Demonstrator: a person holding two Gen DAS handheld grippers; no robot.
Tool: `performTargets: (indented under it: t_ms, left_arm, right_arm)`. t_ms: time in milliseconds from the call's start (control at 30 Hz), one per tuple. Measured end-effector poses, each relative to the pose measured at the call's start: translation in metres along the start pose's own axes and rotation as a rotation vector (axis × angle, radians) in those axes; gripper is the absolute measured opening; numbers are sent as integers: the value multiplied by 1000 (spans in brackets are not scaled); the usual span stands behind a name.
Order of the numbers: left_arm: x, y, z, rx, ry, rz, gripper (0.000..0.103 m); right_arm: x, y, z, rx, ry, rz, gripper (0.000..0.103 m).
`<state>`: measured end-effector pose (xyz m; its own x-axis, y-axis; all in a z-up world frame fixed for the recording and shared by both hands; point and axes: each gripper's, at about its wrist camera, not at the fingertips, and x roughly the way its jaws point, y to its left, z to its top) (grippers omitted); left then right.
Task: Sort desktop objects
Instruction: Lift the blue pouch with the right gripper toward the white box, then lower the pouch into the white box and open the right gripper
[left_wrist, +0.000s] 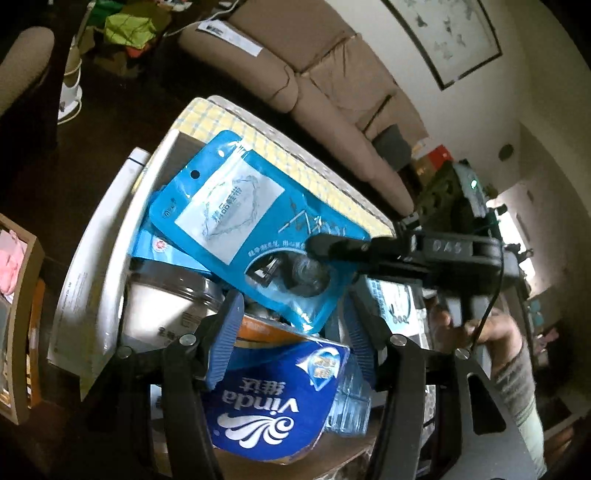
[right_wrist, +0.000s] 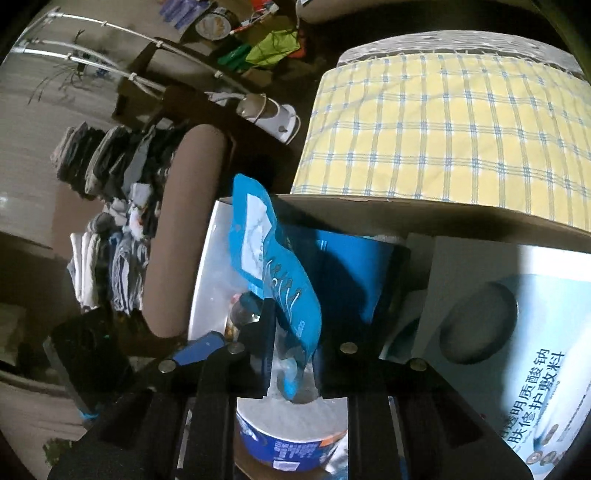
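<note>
The blue plastic pouch (left_wrist: 236, 218) lies on top of the contents of the cardboard box (right_wrist: 369, 208). The blue-wrapped tissue roll (left_wrist: 273, 398) sits in the box, nearer the cameras. The yellow checked cloth (right_wrist: 443, 125) lies behind the box.

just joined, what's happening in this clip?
Desk sorting, mid-step. The right gripper is shut on the lower edge of a blue pouch, holding it over a cardboard box already packed with things: a Vinda tissue pack, a clear jar and a white carton. The left gripper is open and holds nothing, just above the tissue pack. A yellow checked cloth lies beyond the box.
</note>
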<state>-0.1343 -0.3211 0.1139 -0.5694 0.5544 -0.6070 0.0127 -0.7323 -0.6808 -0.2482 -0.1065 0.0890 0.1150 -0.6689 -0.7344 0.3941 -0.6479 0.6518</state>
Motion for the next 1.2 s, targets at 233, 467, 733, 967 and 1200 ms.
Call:
performTargets:
  t_ms: [233,467,733,967,1200]
  left_arm:
    - [-1,0,3,-9,-5,-16,52]
    - [-4,-4,2,-6,-7,-19,55]
    - [-15,5,3,-47,-30,-38,55]
    - [-20,11,4,-50,-32,-26,55]
    - [-15,9,3,-40,-29,-24,60]
  right_arm:
    - [-22,7,7,-118,64,-78,17]
    - [-25,-20,16,22,-63,-165,26]
    - [4,-26,7,154,-99,78,17]
    - [2,-44,-6,236,-54,102,17]
    - [-22,-53,-13,200,-95,-50,25]
